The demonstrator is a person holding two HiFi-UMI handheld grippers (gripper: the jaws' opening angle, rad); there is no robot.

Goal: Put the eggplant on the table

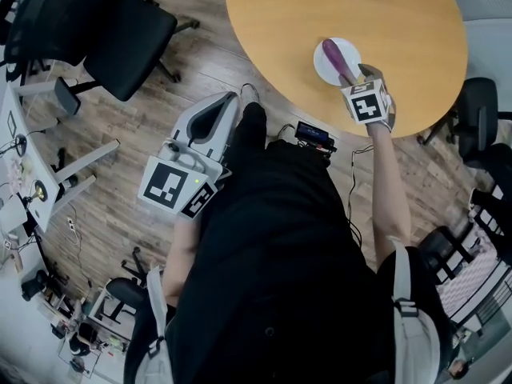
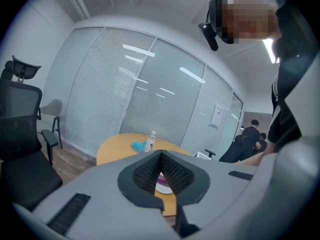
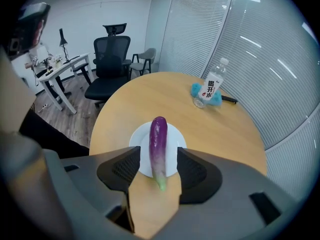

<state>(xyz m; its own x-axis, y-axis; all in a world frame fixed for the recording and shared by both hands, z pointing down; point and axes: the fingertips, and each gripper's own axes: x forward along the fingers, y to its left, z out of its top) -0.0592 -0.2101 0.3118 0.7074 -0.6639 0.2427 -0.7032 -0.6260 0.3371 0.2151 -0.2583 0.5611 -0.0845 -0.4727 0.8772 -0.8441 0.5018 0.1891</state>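
Note:
A purple eggplant (image 1: 337, 58) (image 3: 158, 144) lies on a small white plate (image 1: 323, 68) (image 3: 139, 141) near the front edge of the round wooden table (image 1: 280, 22). Its green stem end sticks out past the plate's rim. My right gripper (image 1: 358, 77) (image 3: 159, 159) is open, one jaw on each side of that stem end, with a gap showing on both sides. My left gripper (image 1: 214, 117) (image 2: 161, 155) is shut and empty, held low beside the person's body over the floor, short of the table.
A water bottle (image 3: 209, 90) and a blue cloth (image 3: 217, 98) stand at the table's far side. Black office chairs (image 1: 120, 22) are to the left, another chair (image 1: 480, 106) to the right. A cluttered desk (image 1: 16, 174) runs along the left edge.

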